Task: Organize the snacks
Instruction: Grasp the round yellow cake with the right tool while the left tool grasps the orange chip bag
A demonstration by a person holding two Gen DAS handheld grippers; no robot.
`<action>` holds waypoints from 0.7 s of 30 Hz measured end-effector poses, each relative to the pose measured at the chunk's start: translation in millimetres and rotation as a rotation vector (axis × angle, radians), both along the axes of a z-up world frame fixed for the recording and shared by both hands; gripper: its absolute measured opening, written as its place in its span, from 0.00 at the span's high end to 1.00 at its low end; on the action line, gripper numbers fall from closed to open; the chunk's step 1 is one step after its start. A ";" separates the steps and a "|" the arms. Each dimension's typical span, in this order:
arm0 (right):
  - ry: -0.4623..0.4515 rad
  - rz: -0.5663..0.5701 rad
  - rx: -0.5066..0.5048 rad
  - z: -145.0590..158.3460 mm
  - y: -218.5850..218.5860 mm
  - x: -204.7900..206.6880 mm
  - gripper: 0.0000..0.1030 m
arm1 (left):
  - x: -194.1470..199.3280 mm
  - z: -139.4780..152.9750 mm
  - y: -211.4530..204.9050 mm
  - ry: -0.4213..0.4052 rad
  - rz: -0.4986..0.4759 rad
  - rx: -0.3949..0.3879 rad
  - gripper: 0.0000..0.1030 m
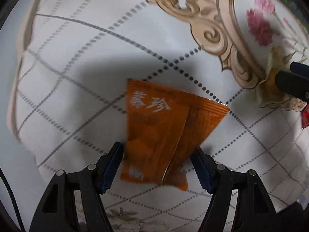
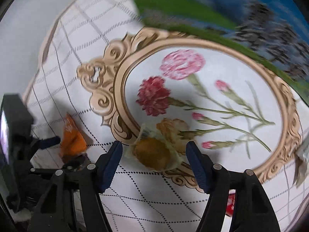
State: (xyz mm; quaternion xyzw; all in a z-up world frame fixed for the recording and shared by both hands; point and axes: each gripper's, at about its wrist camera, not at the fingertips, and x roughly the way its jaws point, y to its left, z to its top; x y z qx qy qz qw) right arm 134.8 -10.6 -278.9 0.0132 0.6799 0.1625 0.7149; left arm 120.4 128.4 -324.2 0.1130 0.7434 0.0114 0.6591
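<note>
An orange snack packet (image 1: 154,119) with white characters hangs just above the tablecloth, and my left gripper (image 1: 157,147) is shut on its lower half. From the right wrist view the same packet (image 2: 72,139) shows at the left, beside one blue left pad (image 2: 50,142). A clear-wrapped yellow-brown pastry (image 2: 152,152) lies on the cloth between the fingers of my right gripper (image 2: 154,145). Its pads stand close on both sides, with a thin gap at the right one. In the left wrist view the right gripper (image 1: 289,77) sits at the far right over that pastry (image 1: 270,90).
The white gridded tablecloth (image 1: 77,67) bears a gold-framed flower medallion (image 2: 193,100). A red packet (image 2: 230,203) lies near my right fingers, also visible as the red packet (image 1: 305,118). A silvery wrapper (image 2: 301,160) lies at the right edge. Green and blue cloth (image 2: 193,15) runs beyond the table.
</note>
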 end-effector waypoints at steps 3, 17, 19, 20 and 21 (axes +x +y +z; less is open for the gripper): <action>0.034 0.036 -0.038 -16.4 12.2 0.1 0.31 | -0.4 1.9 1.9 -0.023 0.054 -0.021 0.38; -0.049 0.053 -0.006 -13.7 23.1 -26.3 0.58 | -12.6 26.9 -12.0 -0.077 0.173 -0.076 0.52; -0.059 0.033 0.020 -4.1 14.8 -30.2 0.58 | -15.1 35.0 -20.8 -0.084 0.160 -0.096 0.53; -0.064 0.025 0.031 1.9 10.4 -31.0 0.58 | -17.2 41.2 -24.0 -0.093 0.153 -0.104 0.53; -0.073 0.012 0.045 11.5 3.2 -30.7 0.58 | -18.6 49.0 -27.2 -0.103 0.145 -0.113 0.53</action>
